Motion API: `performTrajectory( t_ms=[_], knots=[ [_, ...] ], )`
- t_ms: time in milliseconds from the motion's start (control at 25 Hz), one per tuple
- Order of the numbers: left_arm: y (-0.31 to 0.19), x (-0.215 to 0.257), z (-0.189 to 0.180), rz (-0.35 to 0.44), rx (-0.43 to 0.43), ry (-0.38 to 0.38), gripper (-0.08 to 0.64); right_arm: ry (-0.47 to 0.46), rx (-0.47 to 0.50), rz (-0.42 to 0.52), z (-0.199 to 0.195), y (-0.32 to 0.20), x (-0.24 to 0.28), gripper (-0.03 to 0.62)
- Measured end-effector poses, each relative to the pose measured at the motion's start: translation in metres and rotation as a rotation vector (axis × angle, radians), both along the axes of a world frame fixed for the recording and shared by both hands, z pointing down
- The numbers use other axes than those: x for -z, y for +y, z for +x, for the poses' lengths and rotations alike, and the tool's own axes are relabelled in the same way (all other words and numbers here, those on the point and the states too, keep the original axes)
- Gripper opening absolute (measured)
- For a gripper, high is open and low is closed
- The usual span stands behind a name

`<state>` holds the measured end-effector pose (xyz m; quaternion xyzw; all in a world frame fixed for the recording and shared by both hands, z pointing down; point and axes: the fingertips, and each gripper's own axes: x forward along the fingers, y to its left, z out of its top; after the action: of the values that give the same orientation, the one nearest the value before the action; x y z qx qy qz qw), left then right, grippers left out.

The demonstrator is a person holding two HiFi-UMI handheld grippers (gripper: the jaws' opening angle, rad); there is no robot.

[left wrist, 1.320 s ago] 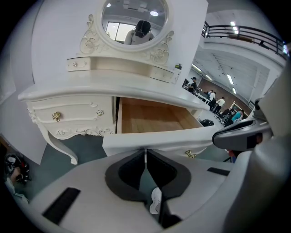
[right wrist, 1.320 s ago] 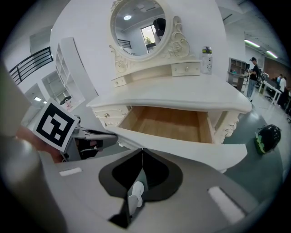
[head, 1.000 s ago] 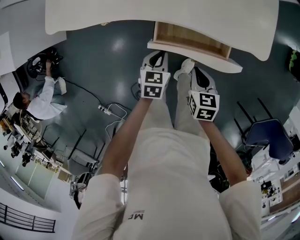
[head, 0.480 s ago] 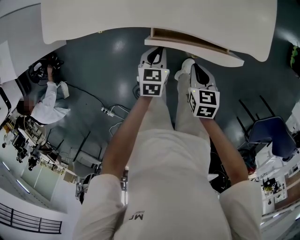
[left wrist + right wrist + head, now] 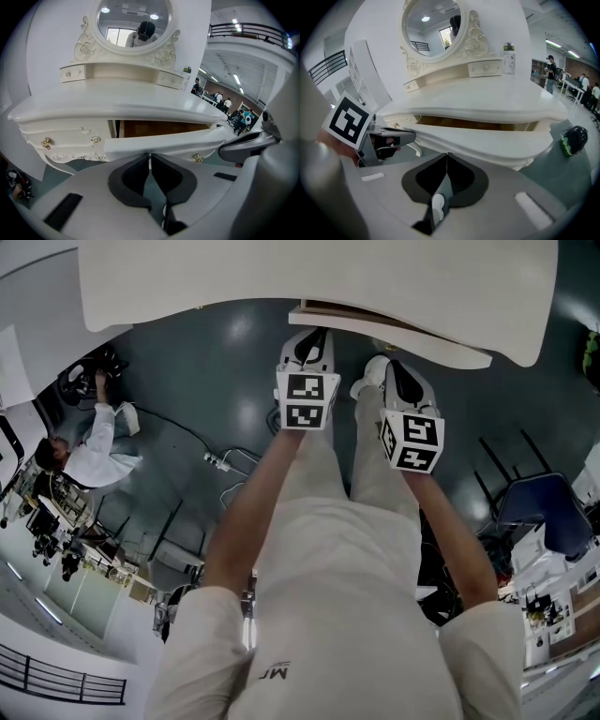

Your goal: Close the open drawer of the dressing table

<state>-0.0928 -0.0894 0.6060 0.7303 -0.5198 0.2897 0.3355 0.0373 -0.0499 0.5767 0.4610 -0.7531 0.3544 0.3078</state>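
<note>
1. Both forearms reach forward and roughly parallel from pale short sleeves. Each hand carries its claw tilted forward and downward toward the dressing table (image 5: 309, 277).
2. The left claw (image 5: 316, 337) sits a little farther forward than the right claw (image 5: 390, 368). The marker cubes (image 5: 302, 402) on the two face up at the head camera.
3. In its own view the left claw (image 5: 150, 157) has its dark pads pressed together with nothing between them. The tips come right up to the lower edge of the drawer (image 5: 164, 143) front.
4. The right claw (image 5: 446, 156) is likewise pressed together and empty, with its tips at the drawer (image 5: 487, 140) front's curved moulding.
5. The drawer (image 5: 394, 338) sticks out only slightly from under the surface. A narrow strip of its brown wooden inside shows above the white front in both gripper views.
6. From the right gripper view the left claw (image 5: 391, 136) appears at the left end of the drawer front.
7. From the left gripper view the right claw's body (image 5: 243, 146) lies off to the right.
8. Writing: the marker cubes show only black-and-white square patterns. A short print (image 5: 273, 673) on the person's garment appears upside down, and I cannot read it surely.
9. A small bottle (image 5: 509, 57) stands on the upper shelf beside the oval mirror (image 5: 431, 28). Its label is too small to read.
</note>
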Motion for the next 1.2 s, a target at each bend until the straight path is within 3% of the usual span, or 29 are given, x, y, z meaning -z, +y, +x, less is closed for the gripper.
performTrajectory(
  t_ms=[1200],
  knots=[
    [-0.047,0.002,0.001,0.06,0.005,-0.009,0.011,-0.002,0.012,0.034,0.002,-0.012,0.007,0.002]
  ],
)
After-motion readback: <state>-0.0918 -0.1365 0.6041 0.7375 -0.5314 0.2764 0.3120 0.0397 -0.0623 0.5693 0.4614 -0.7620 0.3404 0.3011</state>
